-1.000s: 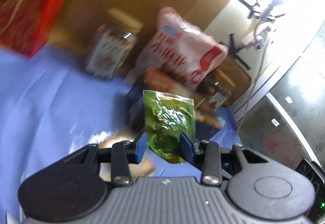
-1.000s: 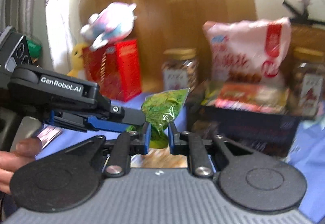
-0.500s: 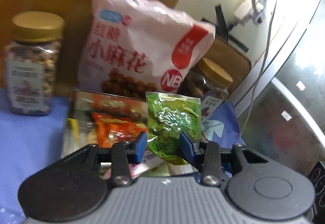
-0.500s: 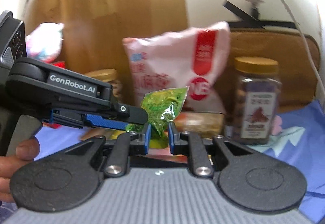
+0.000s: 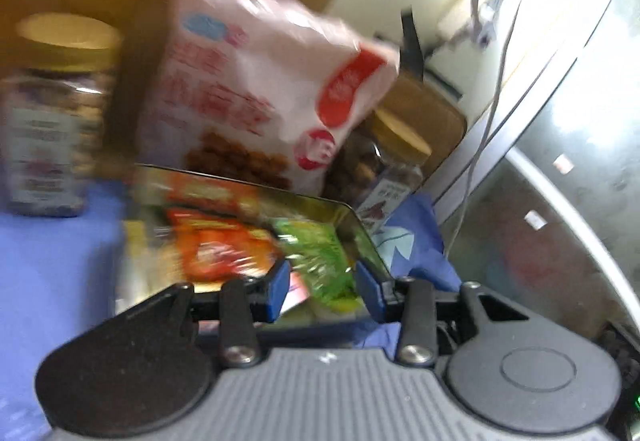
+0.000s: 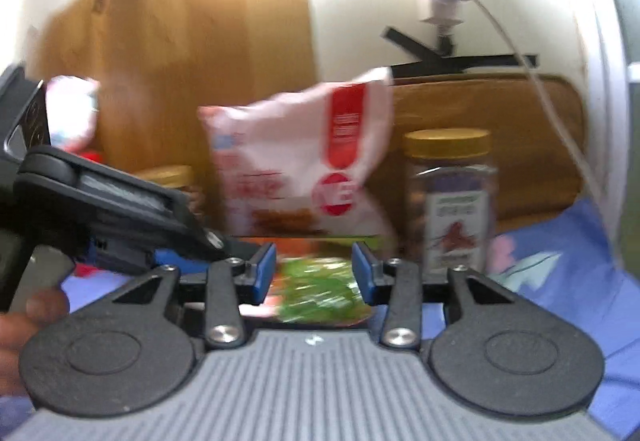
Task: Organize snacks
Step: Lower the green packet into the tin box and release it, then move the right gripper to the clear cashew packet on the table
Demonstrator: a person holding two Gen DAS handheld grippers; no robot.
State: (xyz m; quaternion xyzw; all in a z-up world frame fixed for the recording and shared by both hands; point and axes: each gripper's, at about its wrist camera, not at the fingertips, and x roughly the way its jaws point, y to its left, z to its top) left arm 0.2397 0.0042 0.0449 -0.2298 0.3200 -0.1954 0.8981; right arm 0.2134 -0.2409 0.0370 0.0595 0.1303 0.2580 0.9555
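Two handheld grippers, grey and black with blue fingers

Each gripper, left gripper [image 5: 320, 283] and right gripper [image 6: 314, 273], has a ribbed grey body with a small white mark, two round black discs at four and eight o'clock, black link arms pinned by silver screws, and blue finger pads [image 5: 277, 283]. A green light glows at four o'clock on the left one. A bare hand [image 6: 24, 325] shows at eight o'clock.
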